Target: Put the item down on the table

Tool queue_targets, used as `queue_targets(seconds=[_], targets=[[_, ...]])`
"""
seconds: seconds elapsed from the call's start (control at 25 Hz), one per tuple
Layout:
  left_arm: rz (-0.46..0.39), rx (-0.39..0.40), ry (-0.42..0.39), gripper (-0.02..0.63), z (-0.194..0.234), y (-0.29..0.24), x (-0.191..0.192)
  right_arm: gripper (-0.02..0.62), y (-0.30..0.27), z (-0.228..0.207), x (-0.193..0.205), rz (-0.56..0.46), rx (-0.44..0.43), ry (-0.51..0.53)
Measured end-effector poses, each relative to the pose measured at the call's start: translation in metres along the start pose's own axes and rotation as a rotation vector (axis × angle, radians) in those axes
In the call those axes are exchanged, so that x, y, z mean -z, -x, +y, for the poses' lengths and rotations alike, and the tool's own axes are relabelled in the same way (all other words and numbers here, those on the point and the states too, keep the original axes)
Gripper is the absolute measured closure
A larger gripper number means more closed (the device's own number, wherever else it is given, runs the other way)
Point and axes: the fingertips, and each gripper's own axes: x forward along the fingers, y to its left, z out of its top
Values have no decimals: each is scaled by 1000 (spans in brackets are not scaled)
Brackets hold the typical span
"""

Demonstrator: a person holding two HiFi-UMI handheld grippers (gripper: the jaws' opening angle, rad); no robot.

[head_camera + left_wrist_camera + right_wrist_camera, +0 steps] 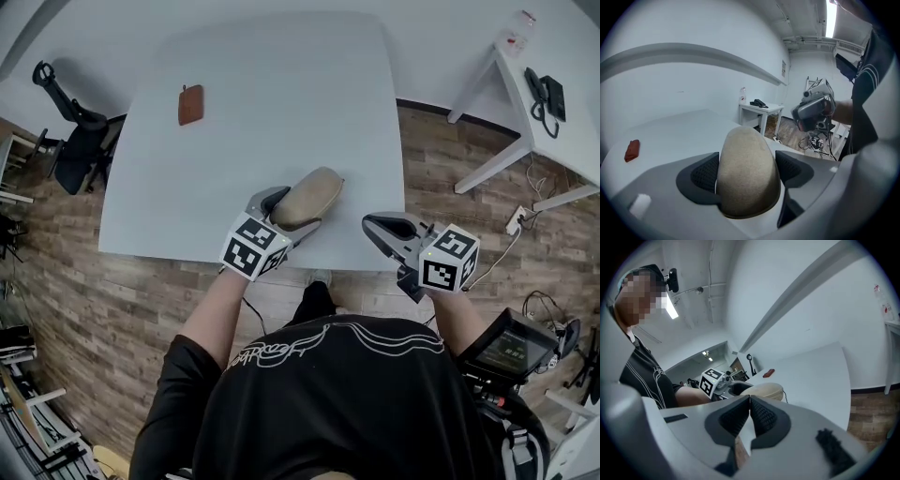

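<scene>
Item — beige, perhaps felt — clamped between left tool jaws.

Item at the table's near edge, pouch at its far left, side desk right.

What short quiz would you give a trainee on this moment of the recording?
1. True or false: the right tongs are shut and empty.
2. What do the left tongs grip? A) a cup B) the tan item C) nothing
3. Fill in: the small brown object lies on the ____.
Key: 1 true; 2 B; 3 table.
</scene>
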Motion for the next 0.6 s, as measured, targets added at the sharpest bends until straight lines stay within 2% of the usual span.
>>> queue_targets(seconds=[0.12,0.2,0.32,0.6], targets=[[41,-6,-35,224,11,-12,12,584,-1,-1,1,6,8,-11],[55,-7,-30,224,16,-19,18,584,0,-3,2,10,14,-20],[55,0,6,224,20,-26,22,584,2,-4,3,9,24,-32],[61,-3,-19,222,29,-34,33,584,2,-6,0,6,38,-48]])
